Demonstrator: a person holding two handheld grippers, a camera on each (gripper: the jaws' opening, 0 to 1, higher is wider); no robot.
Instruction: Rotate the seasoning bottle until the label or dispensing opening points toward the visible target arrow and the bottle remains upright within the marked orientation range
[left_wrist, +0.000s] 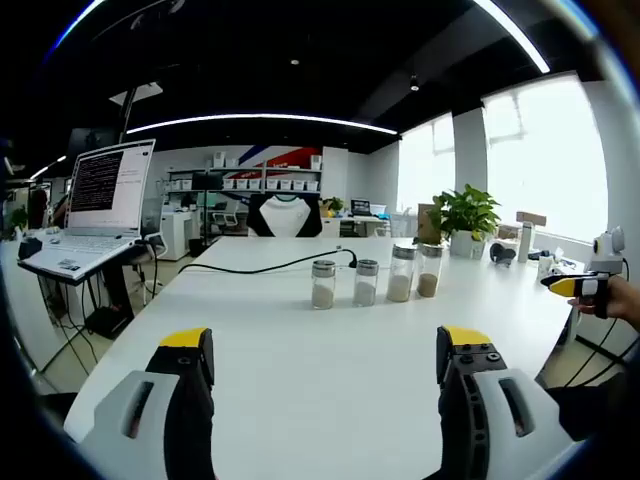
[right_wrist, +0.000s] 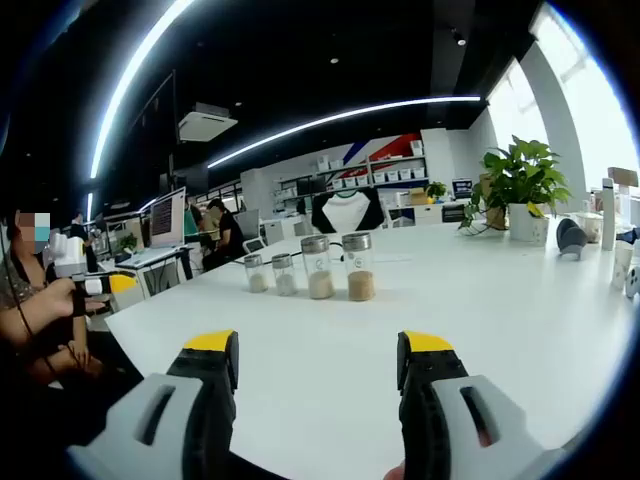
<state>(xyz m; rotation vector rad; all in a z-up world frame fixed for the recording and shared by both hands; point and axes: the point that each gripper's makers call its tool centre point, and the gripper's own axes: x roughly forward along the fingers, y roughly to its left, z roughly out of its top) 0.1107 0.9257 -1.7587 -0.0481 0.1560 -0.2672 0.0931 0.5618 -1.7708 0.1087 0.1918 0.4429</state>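
left claw (left_wrist: 326, 365) wide apart, holds nothing | right claw (right_wrist: 318, 365) wide apart, holds nothing | four bottles (left_wrist: 323, 284) stand in a row mid bench (left_wrist: 330, 400), far from both | look like smooth glass, light, slippery, breakable; pinch the round body, not the lid

White table (left_wrist: 330, 370), yellow-tipped grey jaws

Bright windows (left_wrist: 545, 150) — white table (left_wrist: 330, 350)
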